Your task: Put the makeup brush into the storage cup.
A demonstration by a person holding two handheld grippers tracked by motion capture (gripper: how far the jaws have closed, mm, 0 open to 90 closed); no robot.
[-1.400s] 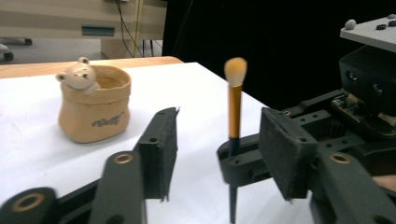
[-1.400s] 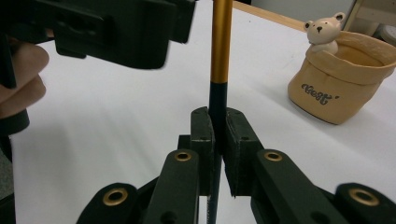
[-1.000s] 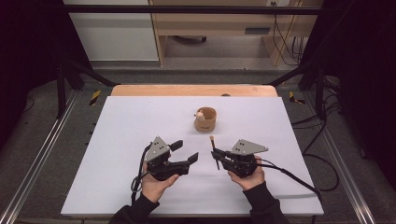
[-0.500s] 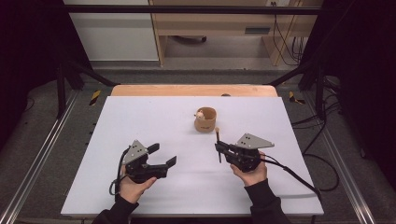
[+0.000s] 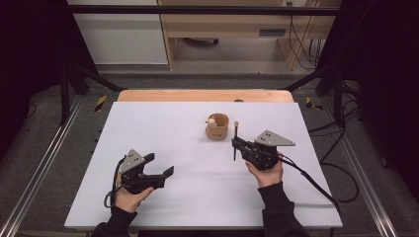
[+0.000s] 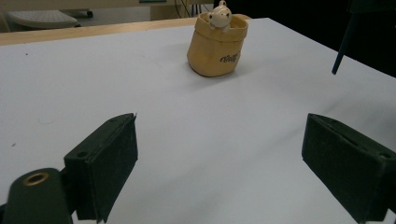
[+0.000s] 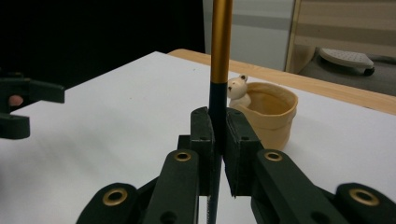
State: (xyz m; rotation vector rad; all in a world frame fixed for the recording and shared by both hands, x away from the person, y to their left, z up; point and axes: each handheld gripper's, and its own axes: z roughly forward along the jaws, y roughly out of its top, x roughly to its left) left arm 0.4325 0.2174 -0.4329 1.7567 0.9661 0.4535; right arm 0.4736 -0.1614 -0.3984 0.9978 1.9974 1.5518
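Pen [image 5: 235,140], upright beside the tan cup [image 5: 217,127], is clamped in the right hand-held gripper [image 5: 236,144], while the left hand-held gripper [image 5: 159,166], jaws just opened wide with nothing between, hovers over the white surface [image 5: 163,123].

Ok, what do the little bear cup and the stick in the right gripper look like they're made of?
The cup looks like glazed ceramic, tan and smooth with a soft sheen and moulded bag-like folds, though cast resin is possible. Its bear figure is cream and glossy, seemingly the same material. The stick, clamped in the right gripper, is dark below and golden-orange above with a satin shine: probably lacquered wood or plastic.
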